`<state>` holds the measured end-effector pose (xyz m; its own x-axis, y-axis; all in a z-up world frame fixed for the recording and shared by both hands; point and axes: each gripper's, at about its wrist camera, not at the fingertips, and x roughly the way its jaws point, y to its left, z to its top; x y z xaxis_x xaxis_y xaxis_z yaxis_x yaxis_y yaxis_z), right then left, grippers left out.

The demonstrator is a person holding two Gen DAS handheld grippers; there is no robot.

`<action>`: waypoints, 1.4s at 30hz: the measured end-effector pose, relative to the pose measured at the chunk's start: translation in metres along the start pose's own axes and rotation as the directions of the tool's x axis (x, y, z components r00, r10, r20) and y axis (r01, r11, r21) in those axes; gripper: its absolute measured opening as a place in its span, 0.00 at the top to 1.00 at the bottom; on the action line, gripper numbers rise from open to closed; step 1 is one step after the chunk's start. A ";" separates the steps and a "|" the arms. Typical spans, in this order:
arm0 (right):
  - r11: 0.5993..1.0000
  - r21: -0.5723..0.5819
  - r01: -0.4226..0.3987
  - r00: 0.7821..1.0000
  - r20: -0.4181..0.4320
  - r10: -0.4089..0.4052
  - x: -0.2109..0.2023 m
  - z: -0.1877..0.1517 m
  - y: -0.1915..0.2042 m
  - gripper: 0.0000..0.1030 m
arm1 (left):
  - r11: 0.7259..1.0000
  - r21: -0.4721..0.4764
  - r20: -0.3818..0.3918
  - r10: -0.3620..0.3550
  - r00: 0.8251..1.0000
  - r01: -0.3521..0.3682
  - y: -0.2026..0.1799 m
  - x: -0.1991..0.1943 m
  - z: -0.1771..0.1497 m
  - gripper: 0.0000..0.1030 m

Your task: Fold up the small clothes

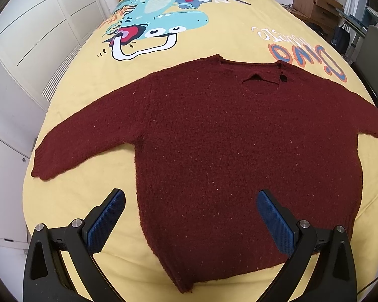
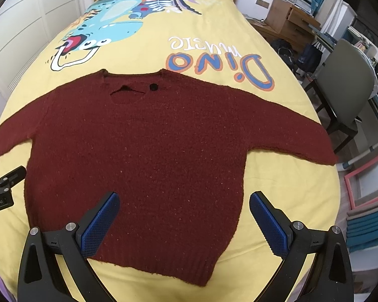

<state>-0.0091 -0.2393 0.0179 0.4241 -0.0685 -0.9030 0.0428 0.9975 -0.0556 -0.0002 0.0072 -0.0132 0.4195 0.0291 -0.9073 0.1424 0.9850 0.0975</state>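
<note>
Both grippers, left [image 1: 191, 216] and right [image 2: 184, 217], hover over the flat sweater [image 2: 138, 146], jaws wide.

I get even, soft indoor light in both wrist views, with no glare and only faint shadows under the sweater [image 1: 239, 151] on the bed [image 1: 239, 37]. Focus is sharp in the middle. Fisheye distortion bows the edges, and the corners go black with vignetting.
</note>
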 end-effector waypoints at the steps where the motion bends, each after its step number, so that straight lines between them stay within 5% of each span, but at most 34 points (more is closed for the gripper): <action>1: 1.000 0.001 -0.002 1.000 0.000 0.002 0.000 0.000 0.000 0.00 | 1.000 0.000 -0.002 0.000 1.000 0.000 0.000 0.001 0.000 0.01; 22: 1.000 -0.002 0.000 1.000 -0.011 0.000 0.005 -0.001 -0.003 0.00 | 1.000 0.009 -0.011 -0.014 1.000 0.014 -0.002 0.005 -0.001 0.01; 28: 1.000 0.028 -0.002 0.998 0.058 0.000 0.006 0.003 -0.018 0.01 | 1.000 0.009 0.004 -0.018 1.000 0.018 0.005 0.011 0.013 0.01; 35: 0.965 0.254 -0.060 0.994 0.102 0.035 0.039 0.016 -0.105 0.00 | 1.000 0.007 0.020 -0.018 1.000 0.017 0.015 0.026 0.037 0.01; 42: 0.909 0.417 0.025 0.996 0.065 -0.057 0.091 0.031 -0.219 0.00 | 0.999 -0.033 -0.016 -0.004 1.000 0.003 0.026 0.055 0.054 0.01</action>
<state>0.0480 -0.4647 -0.0385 0.4791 -0.1264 -0.8686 0.4266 0.8984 0.1045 0.0748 0.0256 -0.0381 0.4048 0.0283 -0.9139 0.1136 0.9902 0.0810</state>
